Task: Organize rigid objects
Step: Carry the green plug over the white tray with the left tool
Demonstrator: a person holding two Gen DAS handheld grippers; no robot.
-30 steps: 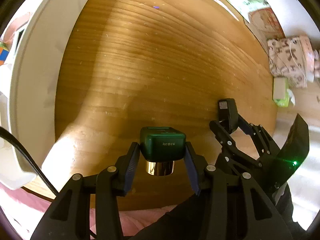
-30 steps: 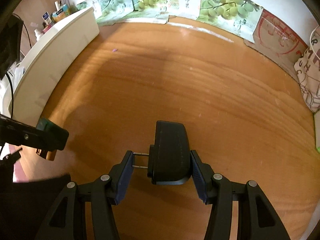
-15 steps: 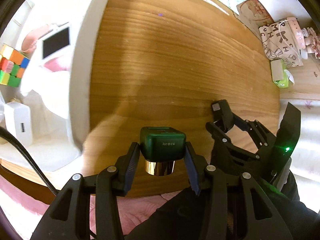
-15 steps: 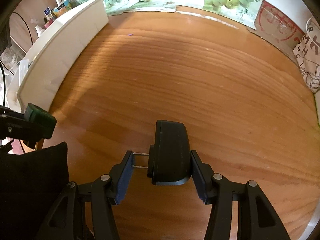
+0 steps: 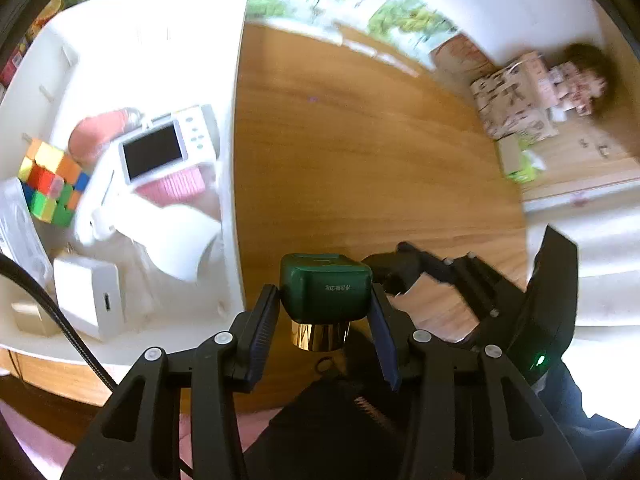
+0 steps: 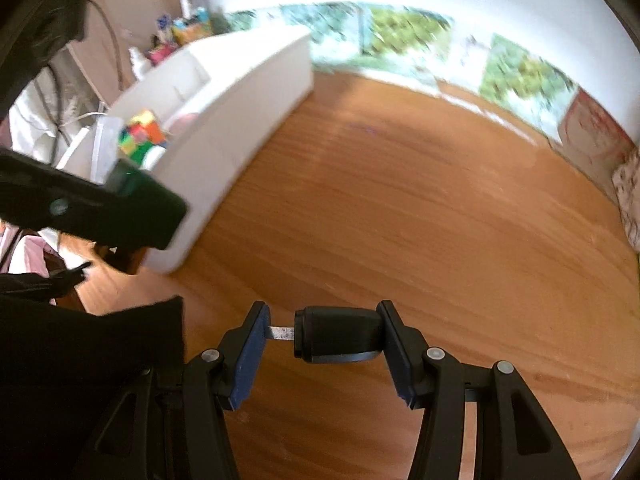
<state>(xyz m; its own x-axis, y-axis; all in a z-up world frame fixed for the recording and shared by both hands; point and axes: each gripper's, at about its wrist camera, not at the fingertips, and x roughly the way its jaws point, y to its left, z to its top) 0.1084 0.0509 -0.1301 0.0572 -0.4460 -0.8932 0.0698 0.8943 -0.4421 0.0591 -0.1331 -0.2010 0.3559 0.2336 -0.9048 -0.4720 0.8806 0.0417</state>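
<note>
Carrying two small objects toward the white organizer tray.

Pinching a green bottle with a gold neck in the left gripper, just right of the tray wall and short of the compartments holding a puzzle cube and white charger. Clamping a black plug adapter end to end in the right gripper, one pad bearing on its prongs above the wooden table. Risking the adapter pivoting out on that thin contact, or the bottle clipping the wall.
</note>
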